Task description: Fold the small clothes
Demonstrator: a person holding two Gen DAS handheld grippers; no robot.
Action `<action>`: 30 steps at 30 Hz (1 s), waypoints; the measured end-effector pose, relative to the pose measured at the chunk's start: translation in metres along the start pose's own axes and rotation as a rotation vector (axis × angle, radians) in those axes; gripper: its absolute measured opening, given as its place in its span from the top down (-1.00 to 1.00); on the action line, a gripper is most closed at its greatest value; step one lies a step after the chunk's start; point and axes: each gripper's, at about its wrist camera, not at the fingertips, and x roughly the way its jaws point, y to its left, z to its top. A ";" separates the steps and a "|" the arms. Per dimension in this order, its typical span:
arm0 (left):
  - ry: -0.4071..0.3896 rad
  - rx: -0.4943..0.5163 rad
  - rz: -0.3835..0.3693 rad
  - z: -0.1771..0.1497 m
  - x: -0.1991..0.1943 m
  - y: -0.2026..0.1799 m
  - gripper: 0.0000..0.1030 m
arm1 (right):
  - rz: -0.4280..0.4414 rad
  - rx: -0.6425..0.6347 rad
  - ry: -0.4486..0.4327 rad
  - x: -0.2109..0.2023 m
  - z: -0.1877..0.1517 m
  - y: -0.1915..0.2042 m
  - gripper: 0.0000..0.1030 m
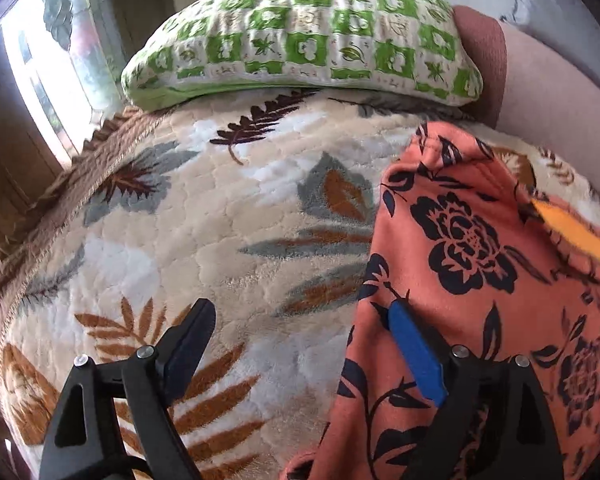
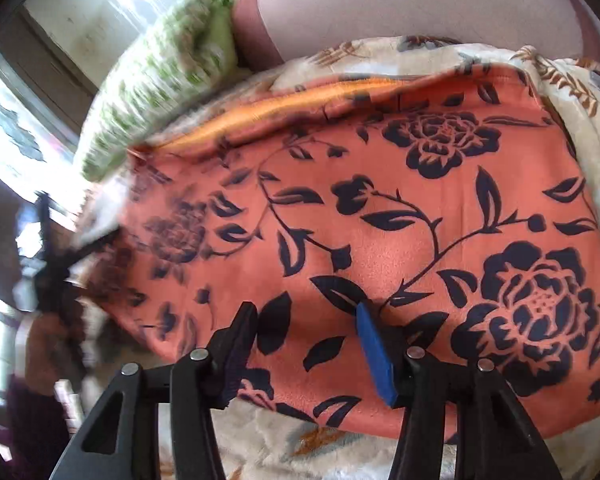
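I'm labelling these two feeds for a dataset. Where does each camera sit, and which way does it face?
Left wrist: on the left gripper, angled down at the leaf-patterned blanket and green pillow; its open fingers show.
Right wrist: on the right gripper, angled down over the orange floral garment; its fingers show.
Shared: garment, blanket, pillow.

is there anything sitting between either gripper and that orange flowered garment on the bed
Nothing visible does. The left gripper is open at the orange flowered garment's edge; the right gripper is open directly over it. The green pillow lies farther off on the leaf-patterned blanket.
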 end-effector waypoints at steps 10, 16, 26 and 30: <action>0.022 0.018 -0.008 0.004 -0.003 0.002 -0.73 | 0.070 -0.120 0.072 0.056 0.068 0.079 -0.06; 0.014 0.005 -0.017 0.004 -0.005 0.002 -0.73 | -0.135 -0.187 -0.059 0.107 0.131 0.091 -0.08; 0.036 0.017 -0.029 0.005 -0.010 0.003 -0.73 | -0.001 -0.134 -0.070 0.083 0.118 0.094 -0.08; 0.082 0.021 -0.028 0.001 0.000 0.006 -0.73 | -0.069 -0.142 -0.011 0.107 0.127 0.109 -0.10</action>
